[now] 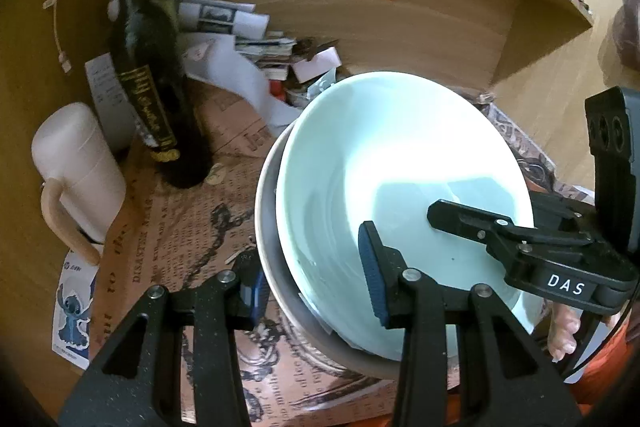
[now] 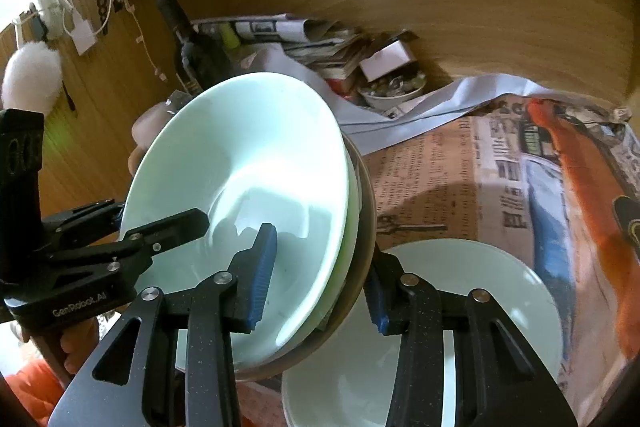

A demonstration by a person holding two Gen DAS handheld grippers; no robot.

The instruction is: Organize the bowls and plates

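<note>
**A:** Gripping from both sides, then? Start at the left.

**B:** Yes. The left tool (image 1: 316, 291) is part closed on the stack's left rim: one blue pad outside the grey-brown outer bowl (image 1: 268, 227), the other inside the pale green top bowl (image 1: 400, 187). The right tool (image 2: 320, 275) clamps the opposite rim the same way, jaws equally narrow.

**A:** Where is the stack?

**B:** Between the two tools, tilted, apparently clear of the newspaper-covered worktop (image 2: 432, 179). Below the right tool lies a separate white bowl (image 2: 480, 287), slightly to the right of the stack.

**A:** So what does the next move turn on?

**B:** My guess: whether the stack goes down onto that white bowl. The right hand is nearer it.

**A:** Anything unclear?

**B:** How many bowls are nested; I see at least one more green edge between the two. The stack's underside is hidden, and the wine bottle (image 1: 148, 67) and cream mug (image 1: 76, 167) stand close on the left.
</note>
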